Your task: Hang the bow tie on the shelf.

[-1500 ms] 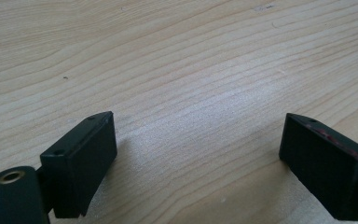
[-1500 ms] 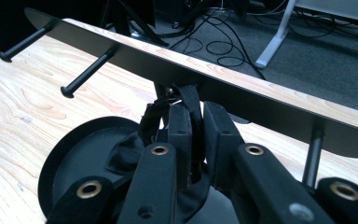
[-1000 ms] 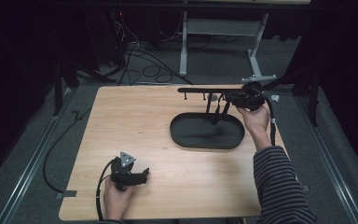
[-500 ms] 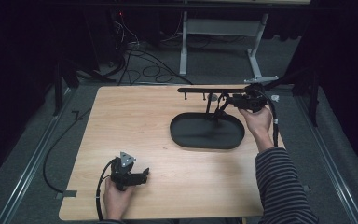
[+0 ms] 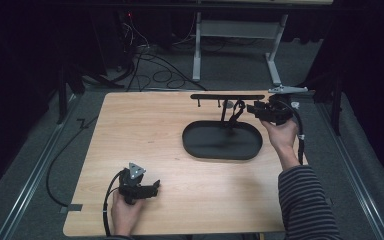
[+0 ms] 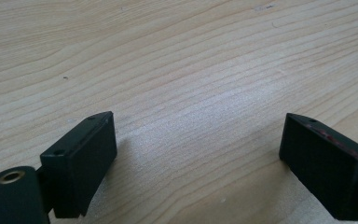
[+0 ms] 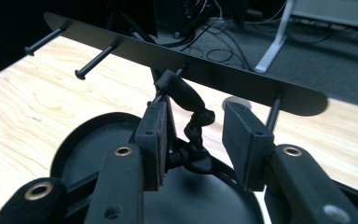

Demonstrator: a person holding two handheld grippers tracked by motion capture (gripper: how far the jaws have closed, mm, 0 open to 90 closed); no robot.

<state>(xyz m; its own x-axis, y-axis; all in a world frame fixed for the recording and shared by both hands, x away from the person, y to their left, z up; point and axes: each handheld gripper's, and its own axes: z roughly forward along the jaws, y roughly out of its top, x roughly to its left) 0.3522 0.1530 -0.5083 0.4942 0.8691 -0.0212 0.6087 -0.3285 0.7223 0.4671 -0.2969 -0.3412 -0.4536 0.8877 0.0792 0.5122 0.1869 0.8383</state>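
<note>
my right gripper (image 7: 193, 140) fingers, just opening, flank a twisted black fabric loop (image 7: 191, 123) hanging on the black metal peg rack (image 7: 242, 81); the left gripper (image 6: 196, 163) fingers are spread over bare wooden bench (image 6: 177, 70).

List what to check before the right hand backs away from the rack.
1. Black band hangs on a peg of the rack: ok.
2. Right tongs released: they have just been opening, with the band between them and a gap on one side: ok.
3. Band free of the other pad: cannot tell.
4. Rack upright on its tray: ok.
5. Left tongs open, nothing in them, over the table: ok.
</note>
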